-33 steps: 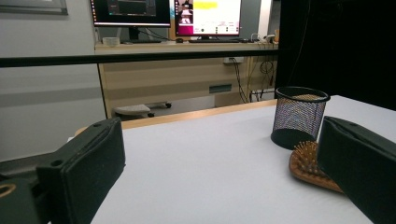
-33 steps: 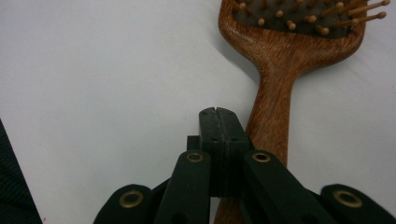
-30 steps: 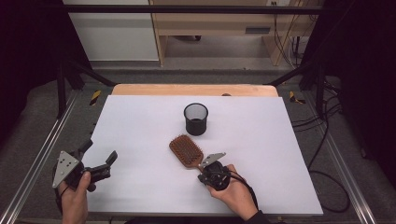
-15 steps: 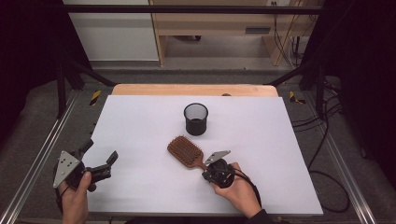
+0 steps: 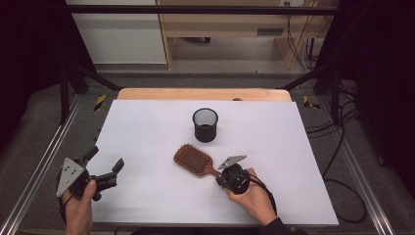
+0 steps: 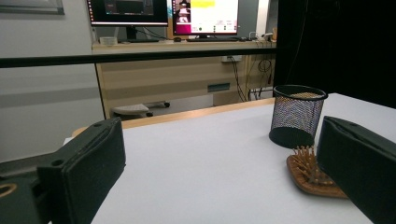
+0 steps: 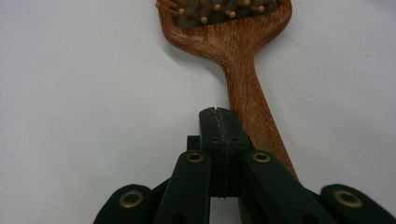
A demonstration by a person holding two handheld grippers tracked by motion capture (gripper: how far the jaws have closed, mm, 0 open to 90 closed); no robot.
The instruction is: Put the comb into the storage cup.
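Note:
A brown wooden paddle hairbrush (image 5: 192,158) lies bristles up on the white table, its handle pointing toward the person's right hand. My right gripper (image 5: 221,176) is shut, jaws pad to pad with nothing between them. In the right gripper view its tip (image 7: 217,125) lies over the near end of the hairbrush (image 7: 243,74) handle. A black mesh pen cup (image 5: 205,125) stands upright behind the brush. My left gripper (image 5: 106,158) is open and empty at the table's left front edge. The left gripper view shows its wide-apart jaws (image 6: 224,177), the cup (image 6: 297,114) and the brush (image 6: 310,173).
The white tabletop (image 5: 147,122) has a wooden strip along its far edge. Metal frame rails (image 5: 44,161) run along both sides. A desk with monitors (image 6: 163,14) stands beyond the table, and cables trail on the floor at the right.
The right hand has shifted a little to the right with its shut gripper, and the brush has turned slightly, its handle swinging toward that hand. The left gripper has stayed in place.

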